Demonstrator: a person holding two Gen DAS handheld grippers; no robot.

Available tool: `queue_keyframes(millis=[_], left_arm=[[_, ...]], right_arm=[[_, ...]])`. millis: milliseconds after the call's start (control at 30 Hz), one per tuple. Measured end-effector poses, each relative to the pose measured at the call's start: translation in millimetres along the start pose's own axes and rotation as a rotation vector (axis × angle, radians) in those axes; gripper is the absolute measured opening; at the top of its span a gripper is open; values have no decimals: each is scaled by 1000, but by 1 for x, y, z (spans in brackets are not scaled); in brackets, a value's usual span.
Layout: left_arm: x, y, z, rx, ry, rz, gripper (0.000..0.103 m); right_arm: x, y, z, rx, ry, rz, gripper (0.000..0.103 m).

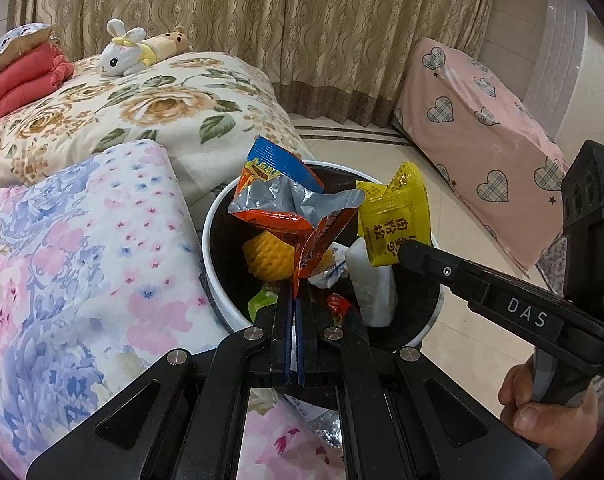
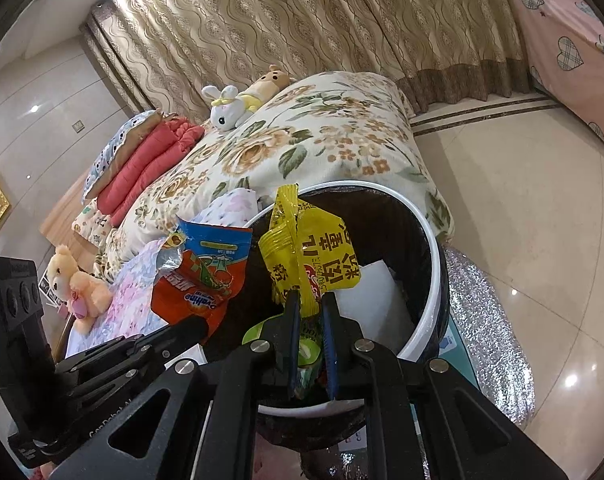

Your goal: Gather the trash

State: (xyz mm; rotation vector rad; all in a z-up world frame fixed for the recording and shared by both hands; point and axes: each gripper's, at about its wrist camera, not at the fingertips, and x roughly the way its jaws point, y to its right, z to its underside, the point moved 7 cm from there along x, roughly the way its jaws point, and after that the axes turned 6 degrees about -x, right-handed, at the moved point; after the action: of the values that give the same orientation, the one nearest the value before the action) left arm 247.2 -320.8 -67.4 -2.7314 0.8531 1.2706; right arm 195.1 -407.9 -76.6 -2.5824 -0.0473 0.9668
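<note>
Both wrappers pinched right over the bin mouth

L gripper clamped on orange snack bag; R gripper clenched on yellow packet. Both hang upright above white-rimmed trash bin, straight below; drop looks next.

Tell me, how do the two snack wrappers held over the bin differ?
The orange and blue wrapper is torn open, its silver lining showing; the yellow wrapper shows no silver lining. The orange one is bigger and crumpled, the yellow one smaller and flatter. The left gripper pinches the orange one; the right gripper pinches the yellow one. Both hang above the white-rimmed trash bin, each clamped by a corner.
</note>
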Motion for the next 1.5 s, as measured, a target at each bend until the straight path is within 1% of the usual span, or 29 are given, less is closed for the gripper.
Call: queue_keyframes(millis=[233, 267, 300, 433, 467, 500, 533, 567, 600, 667, 733, 800, 833, 900, 1000, 1067, 1133, 1233, 1300, 1367, 1500], left_arm=[[3, 1, -1, 3, -9, 1, 1], [4, 1, -1, 4, -10, 1, 1], [4, 1, -1, 5, -12, 1, 1], [2, 1, -2, 0, -10, 2, 1], [3, 2, -2, 0, -10, 3, 2], [3, 2, -3, -2, -11, 8, 2], [2, 2, -3, -4, -11, 12, 3], [1, 2, -3, -4, -10, 10, 8], [-1, 2, -3, -3, -5, 7, 14], [-5, 1, -3, -1, 6, 0, 19], [-9, 0, -1, 0, 12, -4, 20], [-15, -1, 1, -4, 17, -3, 22], [-18, -2, 3, -7, 21, -4, 23], [-25, -7, 7, -20, 29, -10, 33], [-37, -17, 17, -57, 41, -10, 35], [-47, -23, 25, -86, 46, -6, 35], [-56, -30, 33, -106, 56, -7, 38], [-73, -37, 47, -110, 84, -31, 47], [-84, -42, 57, -111, 105, -53, 59], [-94, -49, 67, -128, 121, -59, 61], [-112, -61, 86, -160, 144, -69, 62]], right_arm=[[1, 0, -1, 2, -2, -2, 11], [1, 0, -1, 4, -4, -3, 11], [1, 0, -1, 5, -4, -4, 15], [3, -1, -4, 17, -6, -4, 15], [3, 0, -4, 22, -7, -1, 18], [2, 1, -4, 28, -6, -1, 26], [2, 2, -5, 34, -2, -1, 32], [0, 2, -5, 38, 1, -1, 42], [-2, 3, -5, 41, 8, -1, 46], [-6, 2, -5, 39, 18, 0, 46], [-10, 0, -5, 40, 26, 0, 52], [-15, -1, -4, 40, 34, 3, 61], [-16, -2, -4, 41, 38, 2, 63], [-21, -4, -2, 44, 44, -2, 69], [-25, -8, 5, 47, 46, -9, 78], [-30, -11, 12, 48, 48, -9, 78], [-33, -16, 20, 50, 49, -10, 79], [-40, -23, 31, 42, 56, -3, 81], [-45, -30, 38, 32, 66, -7, 86], [-51, -38, 47, 20, 75, -1, 89], [-59, -51, 61, -10, 100, 0, 92]])
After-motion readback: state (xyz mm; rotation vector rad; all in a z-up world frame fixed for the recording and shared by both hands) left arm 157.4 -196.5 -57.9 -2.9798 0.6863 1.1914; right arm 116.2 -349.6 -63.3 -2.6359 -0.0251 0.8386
